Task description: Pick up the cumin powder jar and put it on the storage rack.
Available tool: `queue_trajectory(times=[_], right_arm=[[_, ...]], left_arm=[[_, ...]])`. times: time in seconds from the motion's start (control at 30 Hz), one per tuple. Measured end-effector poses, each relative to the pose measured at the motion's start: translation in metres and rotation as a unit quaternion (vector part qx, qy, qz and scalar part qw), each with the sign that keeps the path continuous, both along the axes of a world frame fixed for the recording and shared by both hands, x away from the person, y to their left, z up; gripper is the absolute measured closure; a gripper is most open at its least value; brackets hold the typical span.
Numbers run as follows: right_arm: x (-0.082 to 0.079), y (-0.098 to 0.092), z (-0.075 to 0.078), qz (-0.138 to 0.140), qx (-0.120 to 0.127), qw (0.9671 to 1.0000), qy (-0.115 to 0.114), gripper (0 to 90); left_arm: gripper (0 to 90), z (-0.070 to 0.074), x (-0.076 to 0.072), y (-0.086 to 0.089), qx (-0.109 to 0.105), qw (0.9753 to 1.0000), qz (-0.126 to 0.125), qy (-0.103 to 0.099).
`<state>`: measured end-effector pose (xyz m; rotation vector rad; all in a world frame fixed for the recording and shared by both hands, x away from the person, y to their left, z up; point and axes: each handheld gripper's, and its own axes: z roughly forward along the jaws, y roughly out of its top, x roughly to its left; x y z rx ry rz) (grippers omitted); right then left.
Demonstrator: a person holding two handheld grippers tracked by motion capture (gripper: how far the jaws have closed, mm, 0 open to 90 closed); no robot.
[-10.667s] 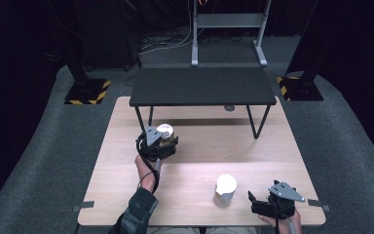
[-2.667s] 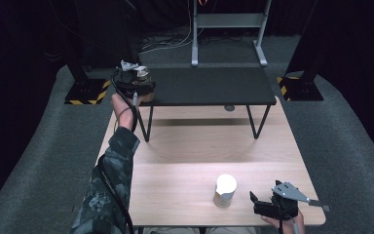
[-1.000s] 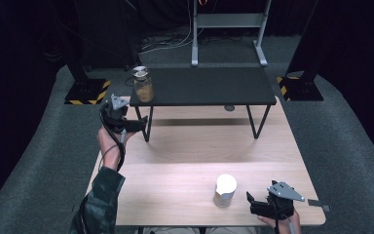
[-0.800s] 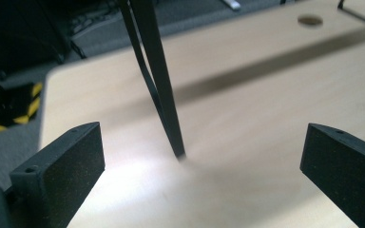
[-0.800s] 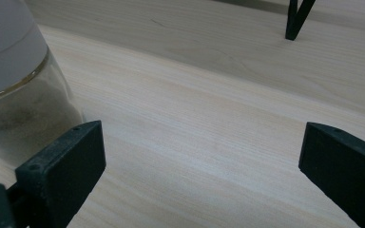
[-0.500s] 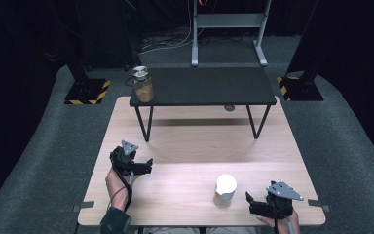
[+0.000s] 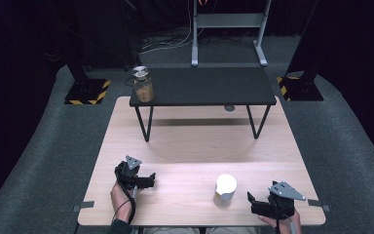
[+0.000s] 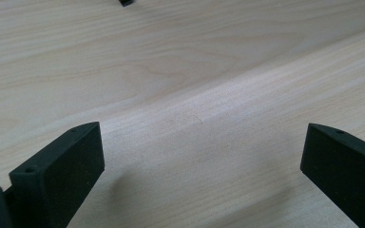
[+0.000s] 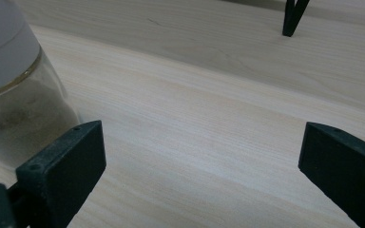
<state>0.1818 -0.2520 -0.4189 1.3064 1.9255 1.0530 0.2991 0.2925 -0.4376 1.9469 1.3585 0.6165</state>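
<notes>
The light wooden rectangular table carries everything under inspection. Standing on its far half, at 12 o'clock from the table's middle, is a low black rectangular bench with thin black legs.

On the bench's left end, at about 11 o'clock from the table's middle, stands a clear glass jar with a silver metal lid and tan contents, upright and well apart from both grippers.

On the near half of the table, at about 5 o'clock, stands a glass jar with a white lid and pale sandy contents, upright. In the right gripper view it rises just beside the left-hand jaw; contact cannot be confirmed.

The right black two-jaw gripper, held in a hand at the table's near right edge, lies at 3 o'clock from the white-lidded jar and points toward it. Its jaws stand wide apart with bare tabletop between them.

The left black two-jaw gripper, held in a hand at about 7 o'clock on the table, lies at 9 o'clock from the white-lidded jar, well apart from it. Its jaws stand wide apart and grip nothing.
</notes>
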Motion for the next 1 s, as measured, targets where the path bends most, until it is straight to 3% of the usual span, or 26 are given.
queue_trajectory(times=[0.4, 0.53, 1.0], right_arm=[[-0.001, -0.0026, 0.0005, -0.002, 0.001, 1.0, -0.003, 0.6], [-0.001, -0.0031, 0.0005, -0.002, 0.003, 1.0, -0.003, 0.6], [0.0001, -0.0056, -0.0002, -0.001, 0.006, 1.0, 0.002, 0.6]], left_arm=[[0.1, -0.0028, 0.002, 0.0086, -0.011, 0.9998, -0.01, 0.01], [0.0, -0.002, 0.0027, 0.0053, 0.001, 0.9998, -0.015, 0.011], [0.0, -0.0021, 0.0024, 0.0046, 0.001, 0.9999, -0.008, 0.01]])
